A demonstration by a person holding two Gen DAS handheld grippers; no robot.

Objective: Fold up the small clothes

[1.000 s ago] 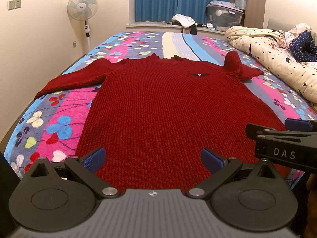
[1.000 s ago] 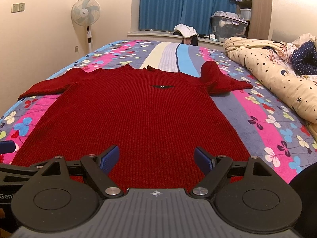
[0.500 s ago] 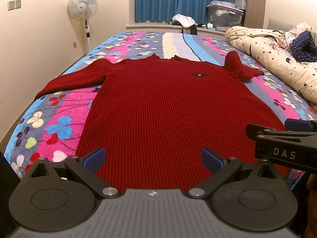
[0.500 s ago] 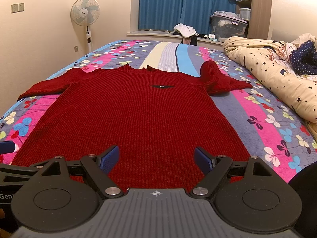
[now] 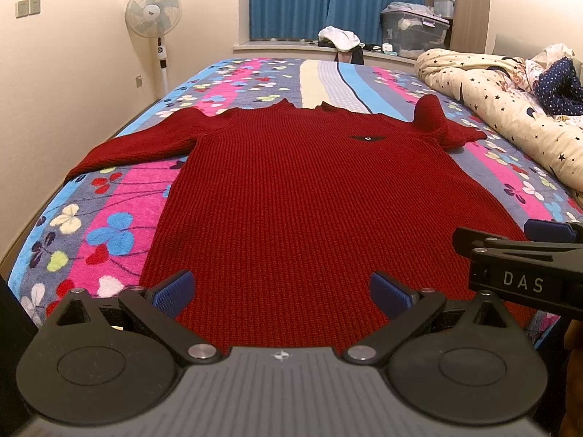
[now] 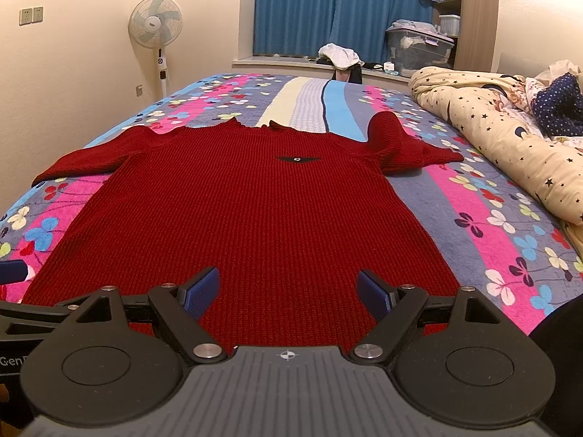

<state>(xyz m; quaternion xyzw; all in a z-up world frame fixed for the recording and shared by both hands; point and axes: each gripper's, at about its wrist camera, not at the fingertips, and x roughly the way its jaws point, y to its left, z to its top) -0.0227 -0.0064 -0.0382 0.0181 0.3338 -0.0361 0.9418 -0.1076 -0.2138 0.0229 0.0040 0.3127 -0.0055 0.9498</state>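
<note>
A red knit sweater [image 6: 247, 211] lies flat on the flowered bed [image 6: 484, 218] before the right hand-held gripper [image 6: 288, 291], jaws wide apart.

The sweater [image 5: 302, 196] is showing a coarse ribbed knit, matt. The bedspread [image 5: 109, 218] under it is looking like fuzzy fleece. The left gripper [image 5: 280, 293] and right gripper [image 6: 288, 291] are showing matt black plastic, shiny metal pivots and dimpled blue pads [image 6: 200, 291]. The quilt [image 6: 510, 153] along the bedspread's right edge is looking like soft cotton.
</note>
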